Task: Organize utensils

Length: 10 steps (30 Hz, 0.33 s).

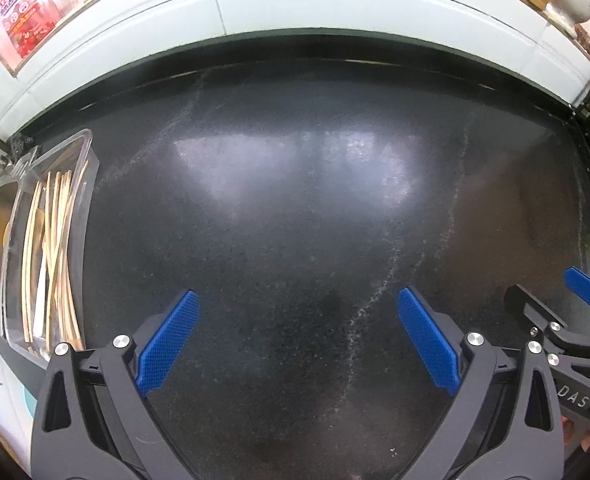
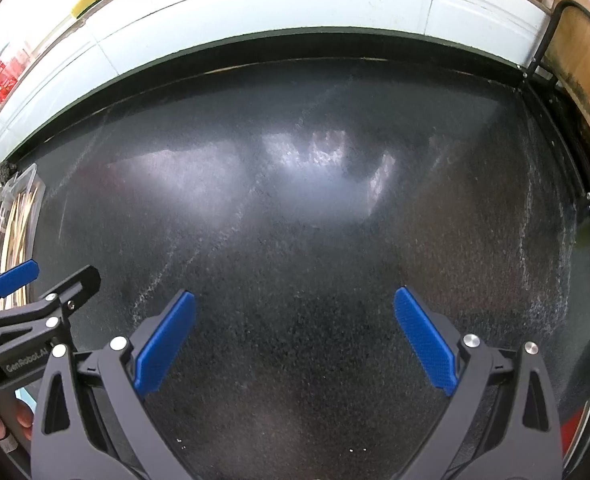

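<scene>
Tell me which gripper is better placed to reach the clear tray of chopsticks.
Left. The clear tray of chopsticks lies just left of the open left gripper; the open right gripper is farther away.

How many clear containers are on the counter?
1: the clear container holding chopsticks sits at the counter's far left, beside the left tool. Others may lie out of frame.

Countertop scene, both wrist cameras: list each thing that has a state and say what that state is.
Left hand-held gripper: open, holding nothing.
Right hand-held gripper: open, holding nothing.
Clear container: uncovered, at the countertop's left edge.
Chopsticks: lying loosely crossed inside the container.
Countertop: dark, glossy, reflecting light.
</scene>
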Tool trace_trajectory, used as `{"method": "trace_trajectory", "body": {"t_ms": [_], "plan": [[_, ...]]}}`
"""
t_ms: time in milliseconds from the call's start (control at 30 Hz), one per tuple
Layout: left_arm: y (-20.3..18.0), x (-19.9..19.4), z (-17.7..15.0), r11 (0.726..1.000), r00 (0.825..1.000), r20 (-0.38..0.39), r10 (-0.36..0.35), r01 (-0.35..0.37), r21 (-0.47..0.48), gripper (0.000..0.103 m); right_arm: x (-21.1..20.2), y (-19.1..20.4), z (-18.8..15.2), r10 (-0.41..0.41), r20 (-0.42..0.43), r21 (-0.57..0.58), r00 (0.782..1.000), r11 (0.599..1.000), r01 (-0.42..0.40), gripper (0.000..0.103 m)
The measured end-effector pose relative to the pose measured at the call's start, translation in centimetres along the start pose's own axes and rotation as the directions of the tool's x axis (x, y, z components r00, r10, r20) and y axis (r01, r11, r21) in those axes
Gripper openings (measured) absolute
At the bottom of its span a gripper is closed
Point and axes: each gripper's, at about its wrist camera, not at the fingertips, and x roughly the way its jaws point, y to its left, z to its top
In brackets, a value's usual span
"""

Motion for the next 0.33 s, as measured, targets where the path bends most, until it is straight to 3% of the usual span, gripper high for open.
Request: {"method": "trace_trajectory", "body": {"t_ms": [333], "plan": [[0.01, 0.25, 0.18, 0.999, 0.999, -0.016, -0.039, 0.039, -0.025, 0.097, 0.06, -0.53, -0.69, -0.011, -0.002, 0.022, 1.0, 1.0, 0.011, 0.096]]}}
